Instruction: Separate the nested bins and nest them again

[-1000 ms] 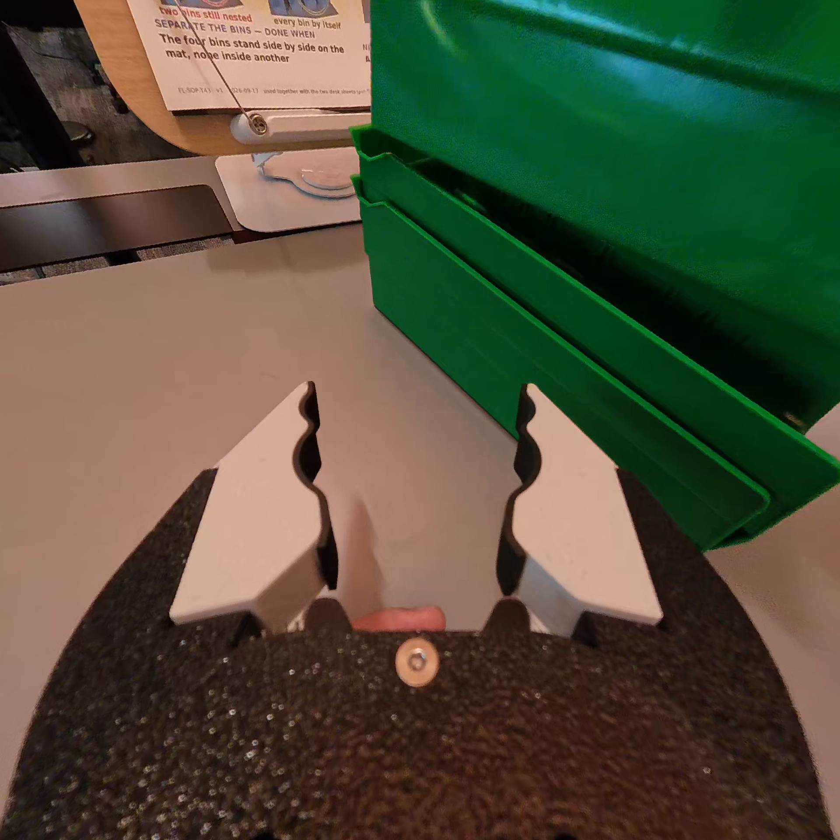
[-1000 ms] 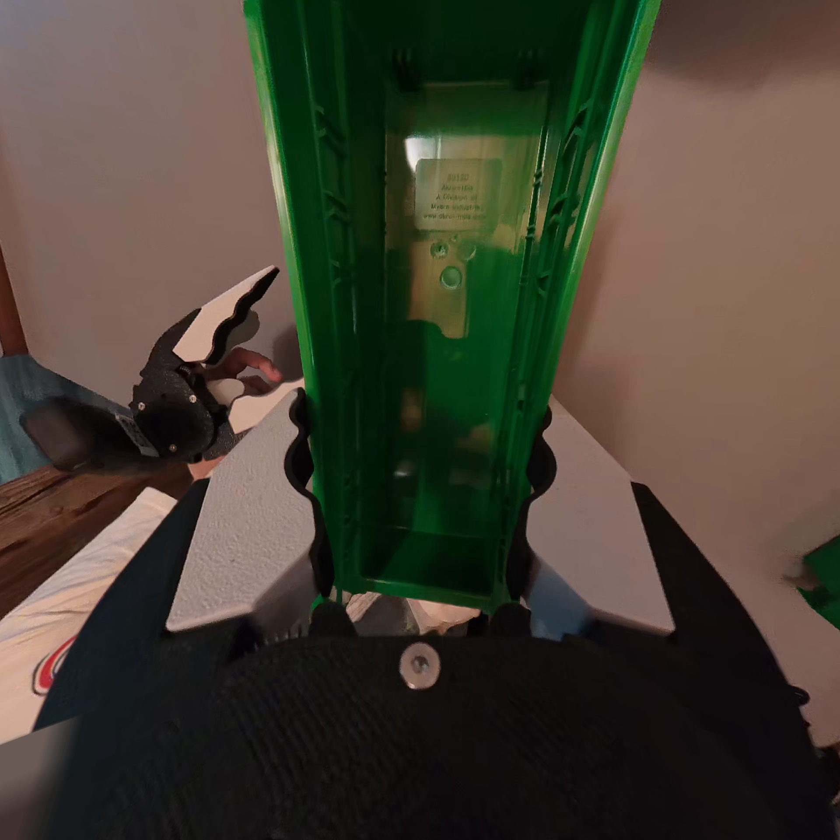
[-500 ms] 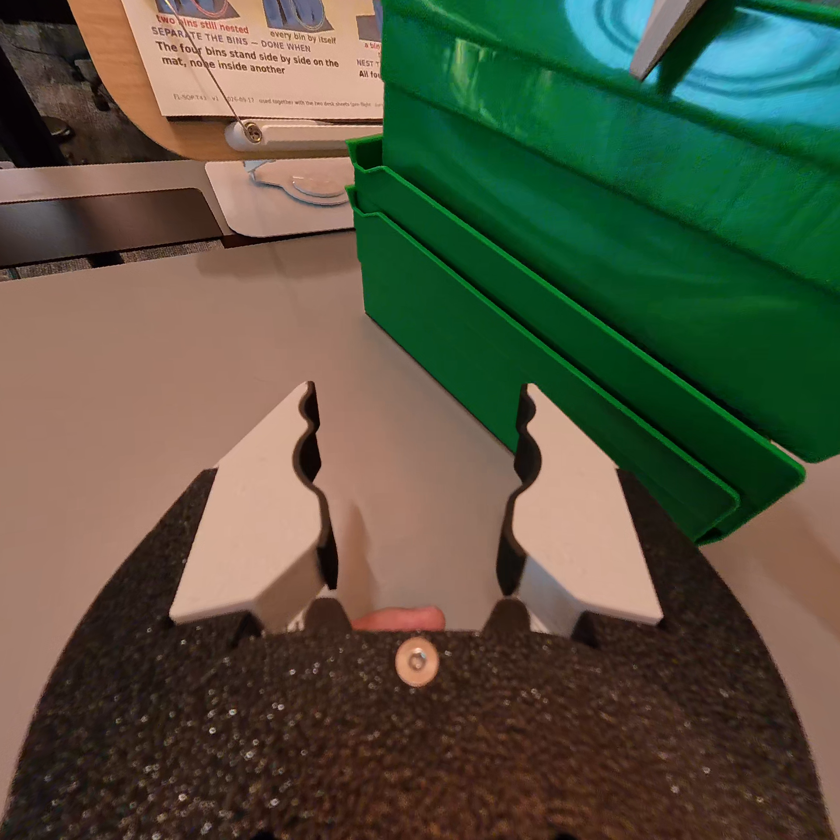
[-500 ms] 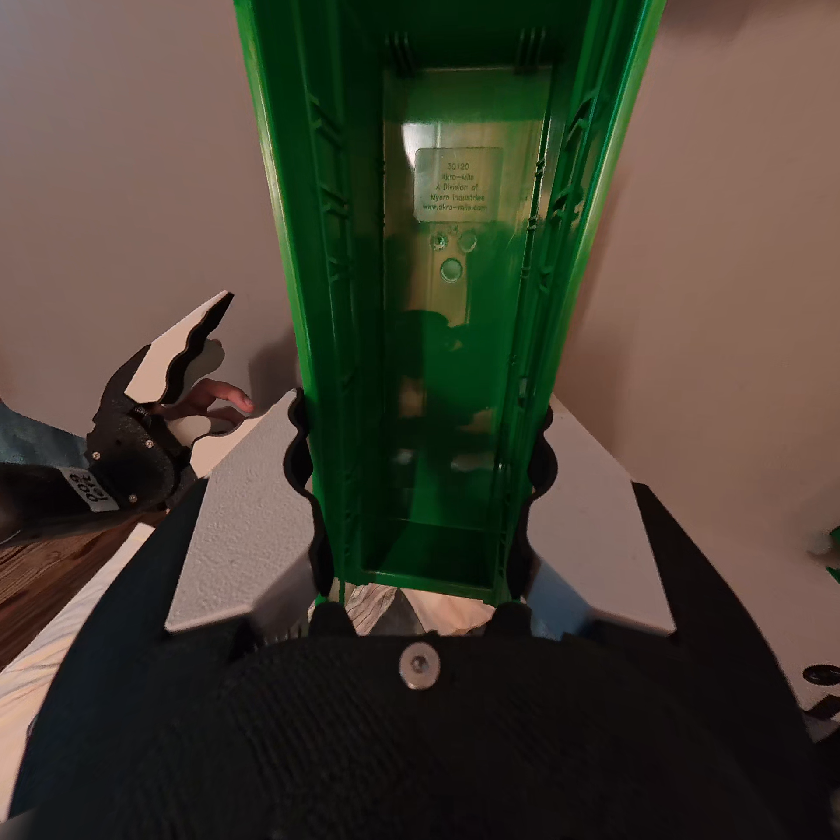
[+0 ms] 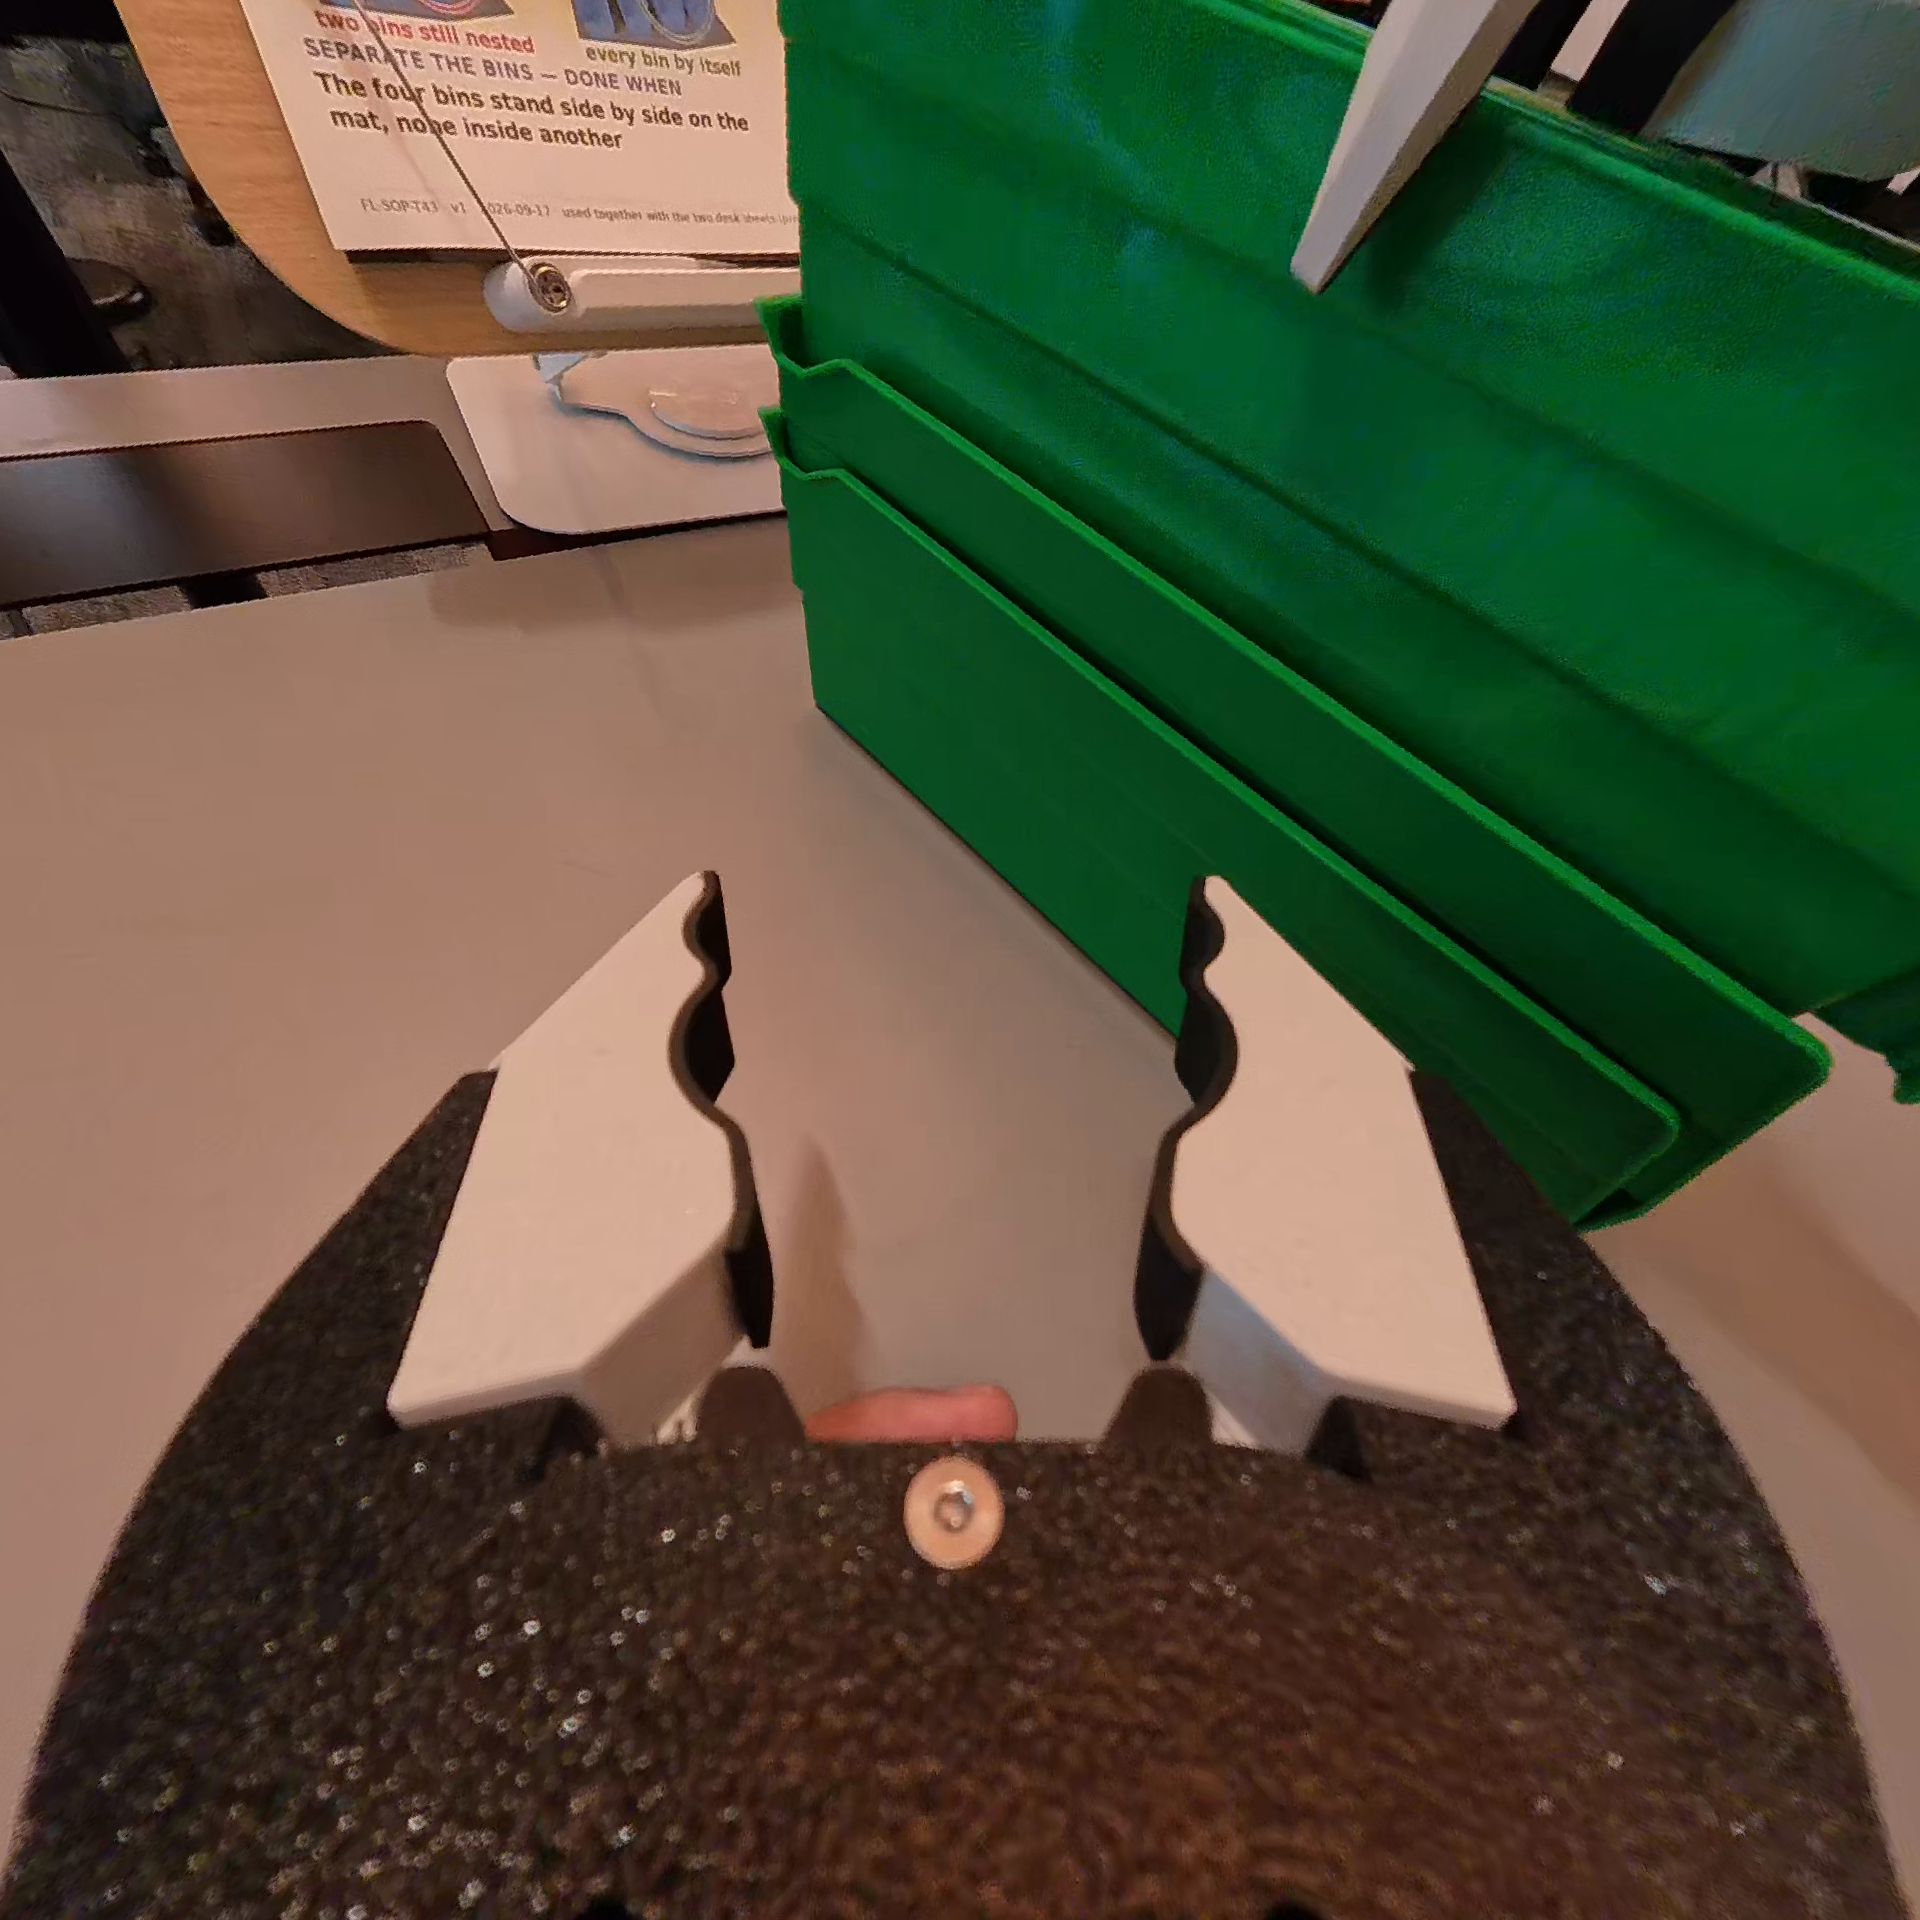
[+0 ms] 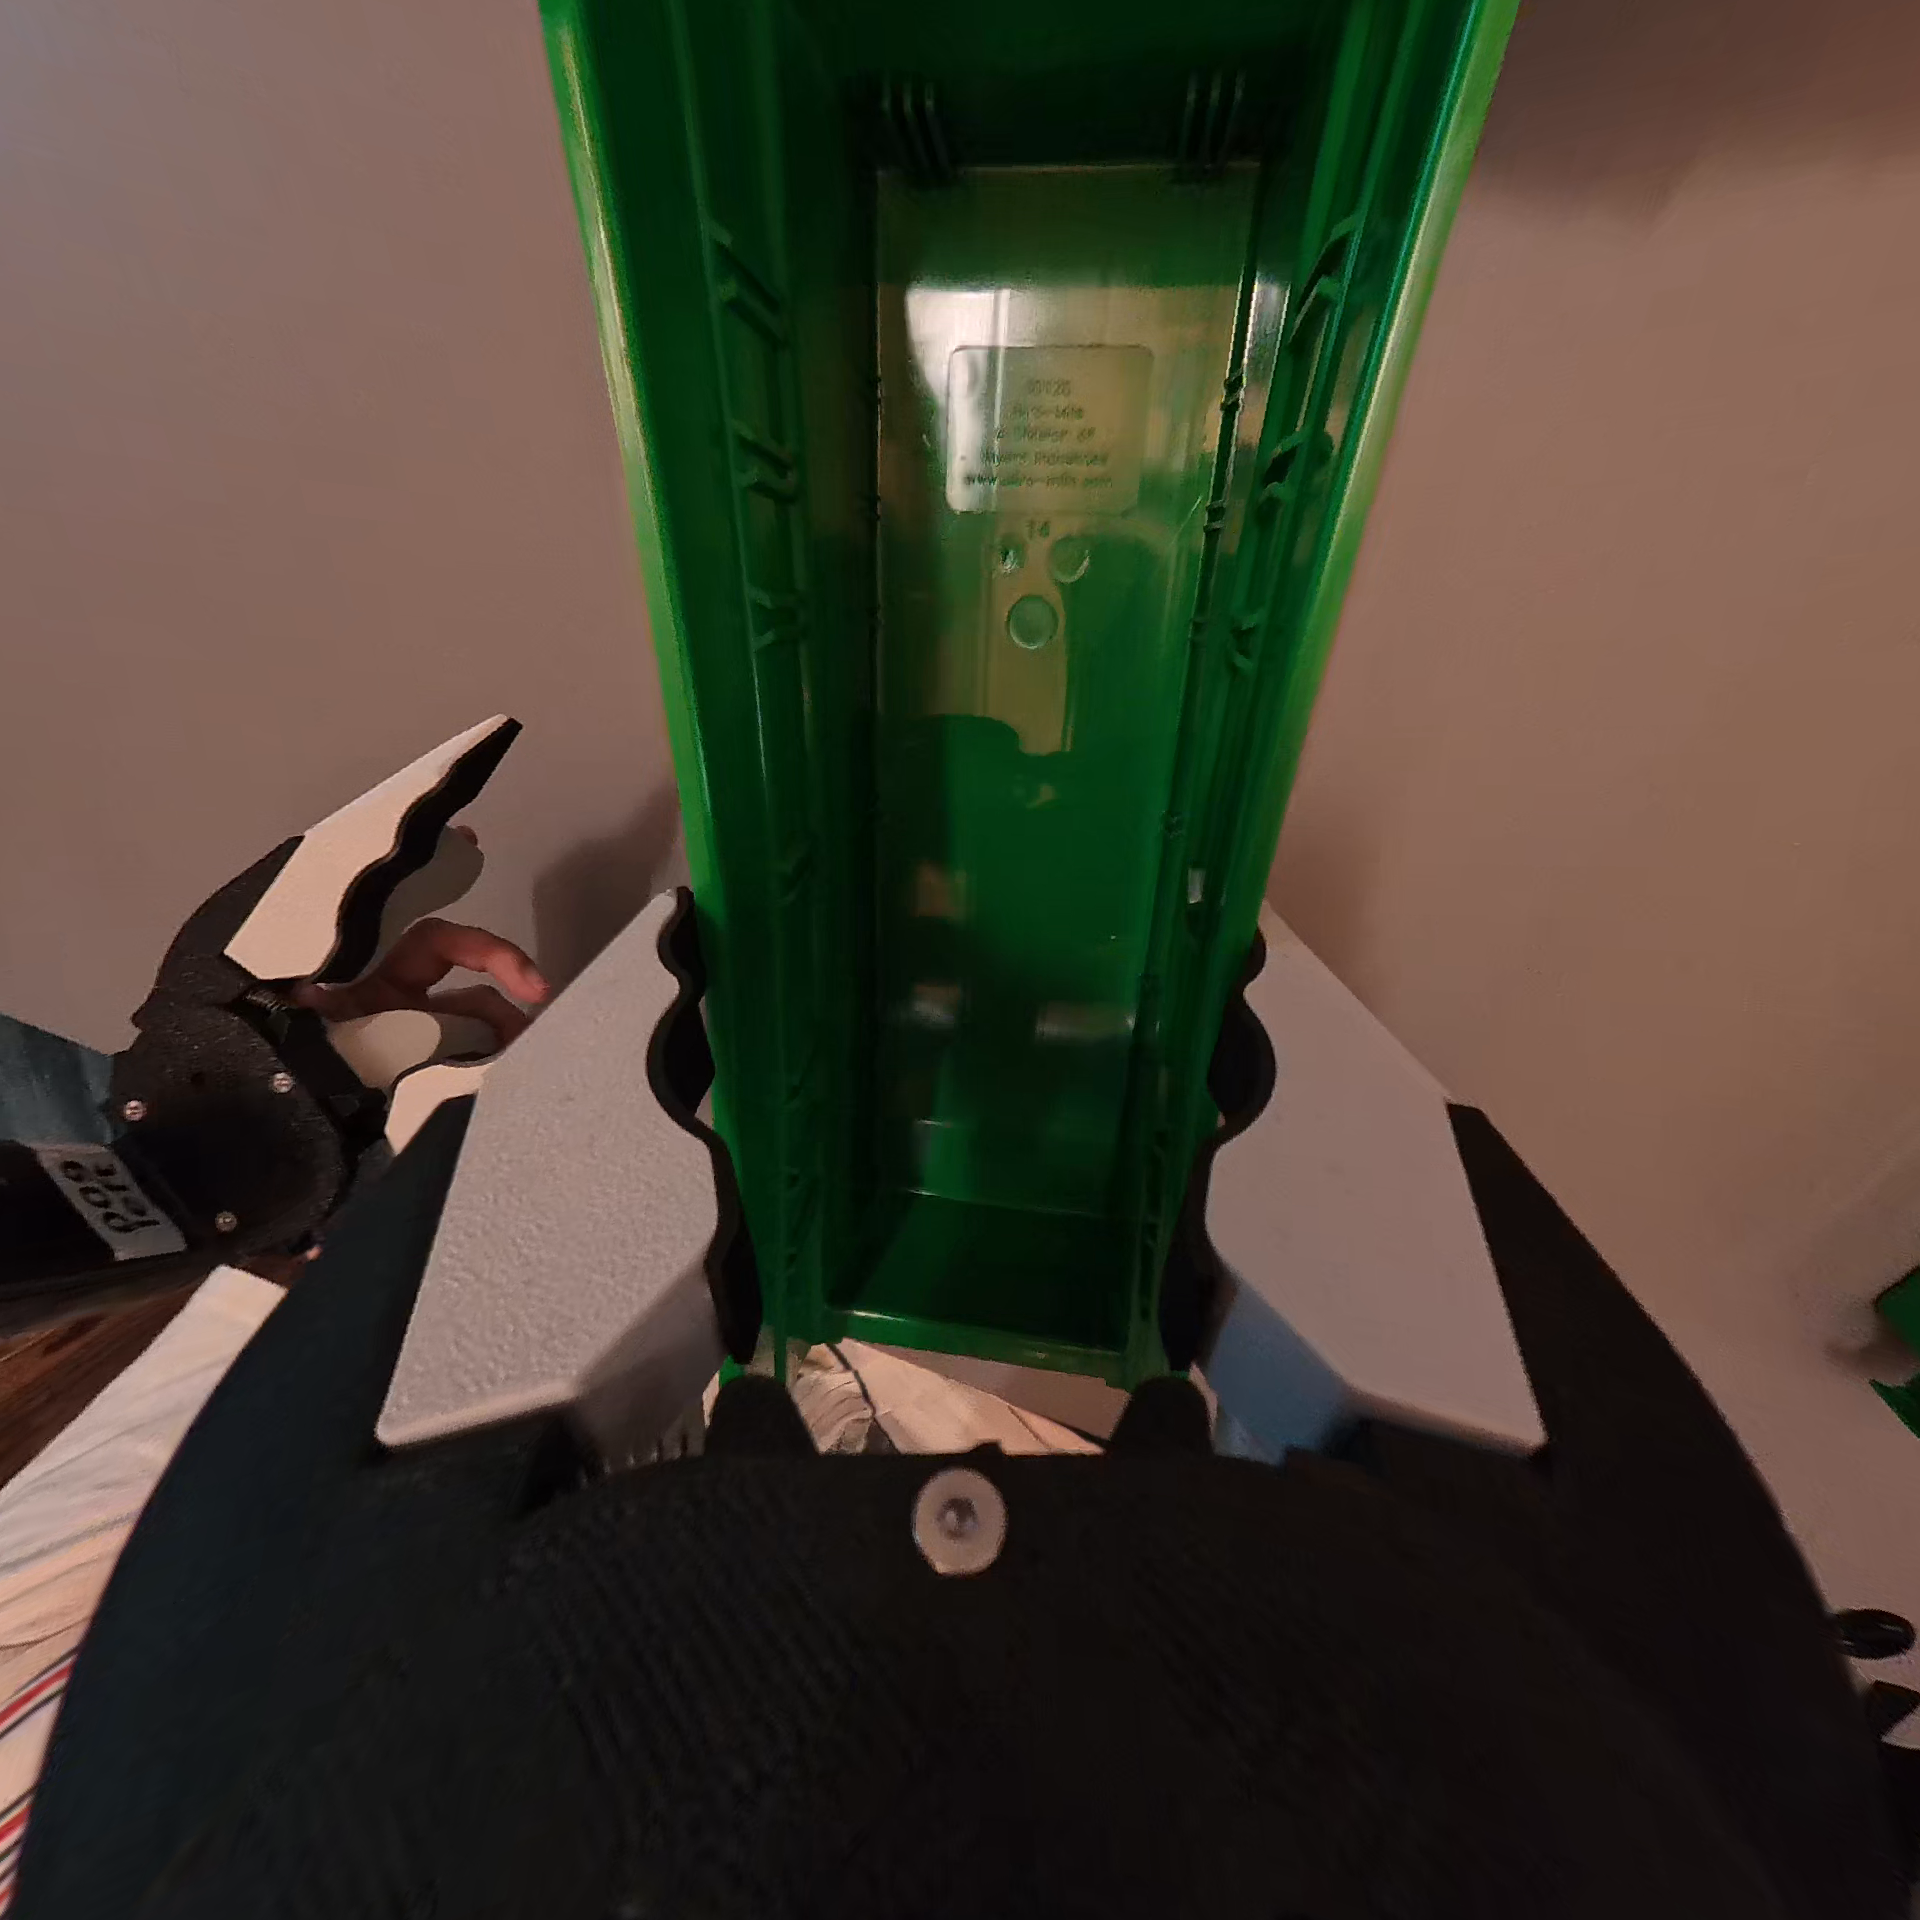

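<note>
Green bin point(image 6: 1039, 727) gripped in right tongs point(image 6: 961, 1132), lifted higher off nested stack point(image 5: 1195, 748), left tongs point(image 5: 956, 1122) still wide

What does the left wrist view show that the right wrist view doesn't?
Only the left wrist view shows the stack of green bins on the grey table, and a printed sheet on a wooden board. Only the right wrist view shows the inside of the held bin, clamped in the right gripper. Both show that bin, the table and the open, empty left gripper.
</note>
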A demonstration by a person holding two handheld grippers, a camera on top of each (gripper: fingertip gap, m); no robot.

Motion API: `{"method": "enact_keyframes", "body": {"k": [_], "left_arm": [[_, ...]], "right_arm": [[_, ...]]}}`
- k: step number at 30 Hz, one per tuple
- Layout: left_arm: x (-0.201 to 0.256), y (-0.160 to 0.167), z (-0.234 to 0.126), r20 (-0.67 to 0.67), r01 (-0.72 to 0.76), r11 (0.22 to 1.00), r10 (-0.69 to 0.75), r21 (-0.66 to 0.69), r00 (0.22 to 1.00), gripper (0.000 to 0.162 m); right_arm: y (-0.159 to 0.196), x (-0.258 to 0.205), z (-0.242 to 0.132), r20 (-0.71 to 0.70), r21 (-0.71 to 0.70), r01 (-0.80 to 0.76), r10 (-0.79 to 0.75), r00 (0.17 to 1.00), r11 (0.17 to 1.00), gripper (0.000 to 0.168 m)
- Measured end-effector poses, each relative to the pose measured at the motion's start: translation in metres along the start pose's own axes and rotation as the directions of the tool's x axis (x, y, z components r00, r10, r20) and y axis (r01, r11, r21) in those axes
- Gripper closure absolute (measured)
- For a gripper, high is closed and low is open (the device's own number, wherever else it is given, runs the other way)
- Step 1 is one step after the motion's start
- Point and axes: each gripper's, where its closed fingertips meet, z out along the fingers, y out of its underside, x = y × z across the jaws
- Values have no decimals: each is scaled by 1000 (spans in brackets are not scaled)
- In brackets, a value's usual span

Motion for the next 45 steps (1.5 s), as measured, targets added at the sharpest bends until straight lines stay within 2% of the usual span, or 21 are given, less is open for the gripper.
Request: {"method": "enact_keyframes", "body": {"k": [9, 21, 31, 34, 39, 40, 42, 45], "left_arm": [[1, 3, 2, 2, -5, 1000, 5, -9, 1000, 76], [3, 4, 3, 5, -17, 1000, 17, -16, 1000, 76], [2, 6, 4, 11, -20, 1000, 20, -24, 1000, 76], [4, 6, 4, 10, -29, 999, 29, -23, 1000, 76], [6, 9, 5, 8, -38, 999, 39, -35, 999, 76], [6, 9, 6, 9, -39, 999, 39, -38, 999, 76], [6, 10, 7, 9, -36, 998, 37, -43, 999, 76], [5, 13, 8, 15, -42, 998, 43, -50, 999, 76]], "right_arm": [[2, 4, 19, 11, 38, -6, 6, 1000, 999, 69], [6, 5, 38, -63, 95, 29, -23, 998, 995, 69], [4, 4, 41, -79, 133, 50, -40, 996, 990, 64], [4, -1, 38, -35, 127, 70, -66, 997, 989, 63], [-2, -15, 22, 108, 183, 86, -107, 988, 979, 73], [-3, -12, 18, 98, 202, 93, -115, 989, 975, 72], [-8, 0, 8, 43, 245, 107, -122, 992, 963, 59], [-3, 17, -11, -5, 253, 157, -161, 987, 955, 56]]}}
